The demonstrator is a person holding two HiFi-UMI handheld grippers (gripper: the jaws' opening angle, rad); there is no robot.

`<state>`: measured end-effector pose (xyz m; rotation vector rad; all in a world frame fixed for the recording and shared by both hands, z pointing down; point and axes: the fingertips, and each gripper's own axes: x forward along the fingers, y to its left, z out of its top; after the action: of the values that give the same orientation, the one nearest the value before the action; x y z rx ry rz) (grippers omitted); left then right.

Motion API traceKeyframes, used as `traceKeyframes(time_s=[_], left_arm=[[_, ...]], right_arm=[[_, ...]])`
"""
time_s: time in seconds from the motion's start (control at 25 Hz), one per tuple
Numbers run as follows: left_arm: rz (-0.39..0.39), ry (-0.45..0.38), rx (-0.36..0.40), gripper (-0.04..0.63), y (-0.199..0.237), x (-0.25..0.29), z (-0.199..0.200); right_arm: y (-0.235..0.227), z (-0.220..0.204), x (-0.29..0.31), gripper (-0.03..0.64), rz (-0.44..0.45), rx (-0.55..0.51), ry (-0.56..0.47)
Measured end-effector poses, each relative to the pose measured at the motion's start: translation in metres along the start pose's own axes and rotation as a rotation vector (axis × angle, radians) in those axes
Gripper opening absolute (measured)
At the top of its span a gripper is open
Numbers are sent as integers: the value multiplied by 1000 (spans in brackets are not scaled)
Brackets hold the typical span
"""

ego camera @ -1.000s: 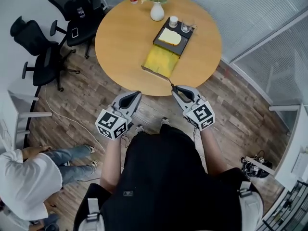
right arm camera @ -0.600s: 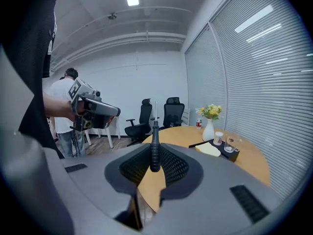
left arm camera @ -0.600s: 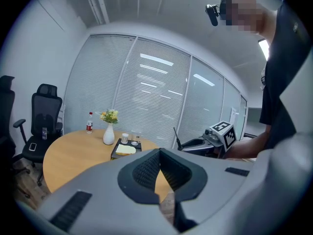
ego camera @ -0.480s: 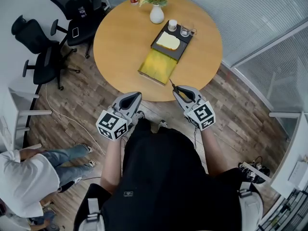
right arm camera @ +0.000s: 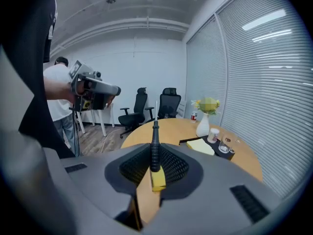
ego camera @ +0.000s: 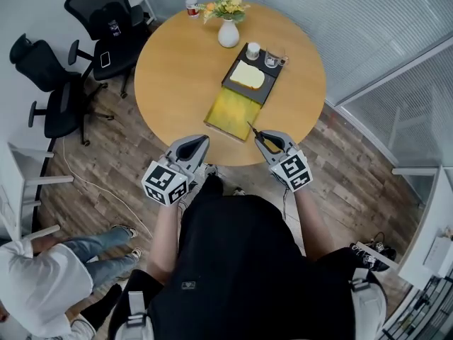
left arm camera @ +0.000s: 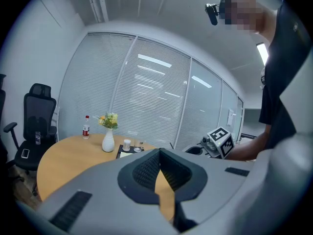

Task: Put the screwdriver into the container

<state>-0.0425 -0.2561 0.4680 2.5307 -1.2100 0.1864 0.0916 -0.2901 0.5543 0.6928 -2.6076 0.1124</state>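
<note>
A screwdriver with a black and yellow handle stands between the pads of my right gripper, which is shut on it, its thin shaft pointing away over the table. In the head view, the right gripper hangs over the near edge of the round wooden table, and the screwdriver tip reaches toward the yellow rectangular container just ahead and to the left. My left gripper hovers at the table's near edge, shut and empty; its pads meet in the left gripper view.
Behind the container lies a black tray with a pale yellow pad, a cup and a glass. A white vase of flowers and a bottle stand at the far side. Office chairs are on the left; a person stands lower left.
Both grippers have come forward from the floor side to the table's near edge. The screwdriver tip is now closer to the yellow container. The grip on the screwdriver is unchanged.
</note>
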Motion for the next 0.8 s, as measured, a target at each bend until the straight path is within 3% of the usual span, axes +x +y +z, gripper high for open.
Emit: traceKeyframes(time_s=[0.32, 0.8], left_arm=[[6, 13, -40, 5, 53, -12, -3], [-44, 37, -67, 5, 116, -13, -5]], right_arm=[[-3, -14, 51, 58, 15, 13, 99], [-18, -71, 133, 58, 25, 43, 318]])
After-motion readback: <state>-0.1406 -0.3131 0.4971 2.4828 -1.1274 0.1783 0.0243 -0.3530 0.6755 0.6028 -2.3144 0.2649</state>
